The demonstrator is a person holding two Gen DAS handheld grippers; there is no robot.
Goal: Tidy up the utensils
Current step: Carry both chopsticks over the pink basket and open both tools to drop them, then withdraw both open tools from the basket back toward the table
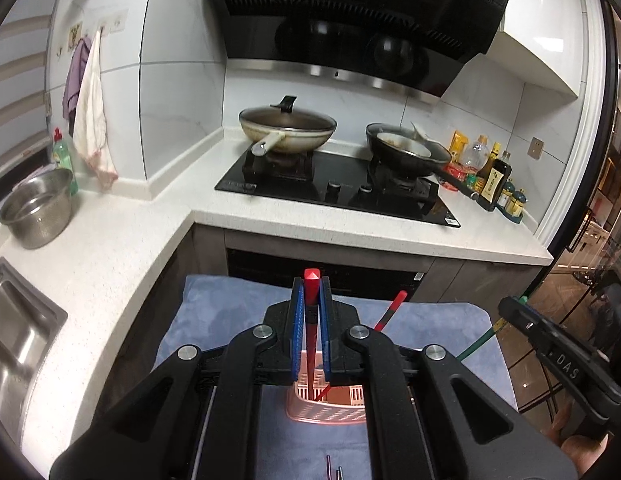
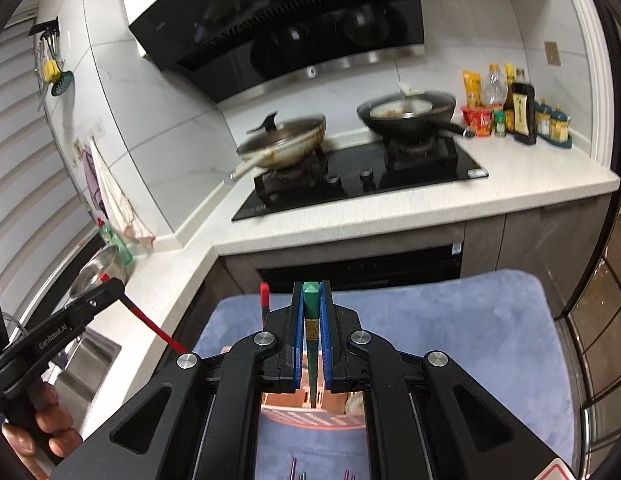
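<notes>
My left gripper [image 1: 311, 292] is shut on a red chopstick [image 1: 311, 320] whose thin tip points down into a pink slotted utensil basket [image 1: 326, 408] on a blue cloth [image 1: 230, 320]. A second red chopstick [image 1: 390, 310] stands in the basket. My right gripper [image 2: 311, 300] is shut on a green chopstick [image 2: 311, 340] over the same basket [image 2: 310, 412]. The right gripper [image 1: 510, 308] with its green chopstick [image 1: 478, 344] shows at the right of the left wrist view. The left gripper [image 2: 110, 290] with its red chopstick [image 2: 150, 322] shows at the left of the right wrist view.
A few thin utensil ends [image 1: 333, 470] lie on the cloth near me. Behind is a white L-shaped counter [image 1: 310, 224] with a hob [image 1: 334, 188], two pans [image 1: 288, 128], a steel bowl [image 1: 38, 212], a sink [image 1: 14, 340] and condiment bottles [image 1: 490, 172].
</notes>
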